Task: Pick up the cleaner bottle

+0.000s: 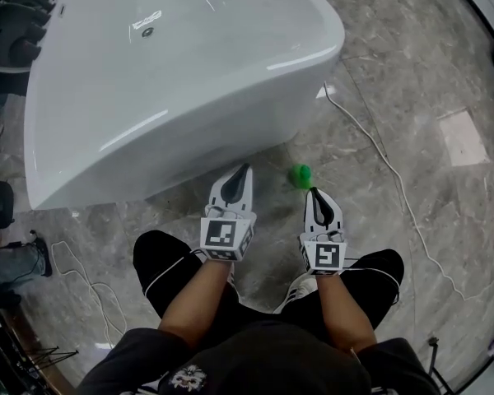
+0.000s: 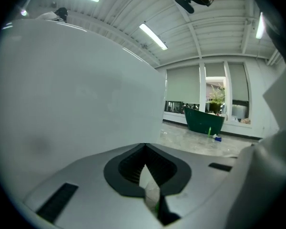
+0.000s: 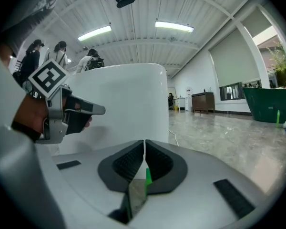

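The white bathtub [image 1: 173, 81] fills the upper left of the head view, its curved end bulging out over the grey marble floor [image 1: 428, 72]. The person crouches just before it, knees in black trousers [image 1: 169, 270]. A thin white cable [image 1: 387, 163] snakes across the floor to the right, and another loops at the lower left; both lie clear of the work.

The left gripper [image 1: 244, 169] points at the tub's foot with its jaws pressed together and nothing between them. The right gripper [image 1: 313, 192] sits beside it, jaws likewise closed and empty.

The cleaner bottle [image 1: 300, 174] stands on the floor between the two gripper tips and a little beyond them, near the tub's end and closer to the right gripper. From above only a small green top shows. In the right gripper view a green sliver shows through the slit under the closed jaws, probably the bottle.

It looks like light plastic – stiff enough to clamp, smooth enough to slip, and easy to tip over. My judgement is that the neck or upper body is the safest hold. The jaws would have to spread first, and the tub wall close behind leaves little room – a push could knock the bottle against it.
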Motion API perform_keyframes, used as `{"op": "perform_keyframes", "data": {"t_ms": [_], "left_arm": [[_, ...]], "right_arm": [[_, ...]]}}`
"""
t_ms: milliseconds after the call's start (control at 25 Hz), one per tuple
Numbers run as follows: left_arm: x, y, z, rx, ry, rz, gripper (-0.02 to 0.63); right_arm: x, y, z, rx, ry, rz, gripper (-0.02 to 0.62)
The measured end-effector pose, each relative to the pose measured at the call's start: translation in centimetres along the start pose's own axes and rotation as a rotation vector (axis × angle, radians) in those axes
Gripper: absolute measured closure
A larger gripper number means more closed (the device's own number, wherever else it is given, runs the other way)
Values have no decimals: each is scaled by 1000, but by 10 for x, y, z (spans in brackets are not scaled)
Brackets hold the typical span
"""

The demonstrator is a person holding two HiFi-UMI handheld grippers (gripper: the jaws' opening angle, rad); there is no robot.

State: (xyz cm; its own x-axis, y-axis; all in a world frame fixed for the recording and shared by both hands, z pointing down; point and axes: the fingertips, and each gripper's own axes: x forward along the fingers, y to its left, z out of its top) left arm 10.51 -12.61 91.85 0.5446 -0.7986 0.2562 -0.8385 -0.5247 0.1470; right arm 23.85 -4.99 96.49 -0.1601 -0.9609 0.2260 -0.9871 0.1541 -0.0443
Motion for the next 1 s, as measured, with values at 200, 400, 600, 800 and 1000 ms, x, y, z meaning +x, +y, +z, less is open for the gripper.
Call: {"op": "perform_keyframes", "data": {"t_ms": [200,400,600,800,1000], "left_arm": [[0,1,-4,-6,3,5,600],[10,-5,-4,-1,-10,-11,600],[11,-2,-6,-47,-19,3,600],[6,-1,-7,-24,-27,18,600],[-4,-9,-10,-37,-13,24,600]], "right_arm": [[5,-2,-25,-36,35,20,551],[22,-8,-71,-19,107,9,347],[42,-21,-129,4,178,20,285],[64,-23,-169,26,225,64,282],[90,-10,-175,22,210,92,282]]}}
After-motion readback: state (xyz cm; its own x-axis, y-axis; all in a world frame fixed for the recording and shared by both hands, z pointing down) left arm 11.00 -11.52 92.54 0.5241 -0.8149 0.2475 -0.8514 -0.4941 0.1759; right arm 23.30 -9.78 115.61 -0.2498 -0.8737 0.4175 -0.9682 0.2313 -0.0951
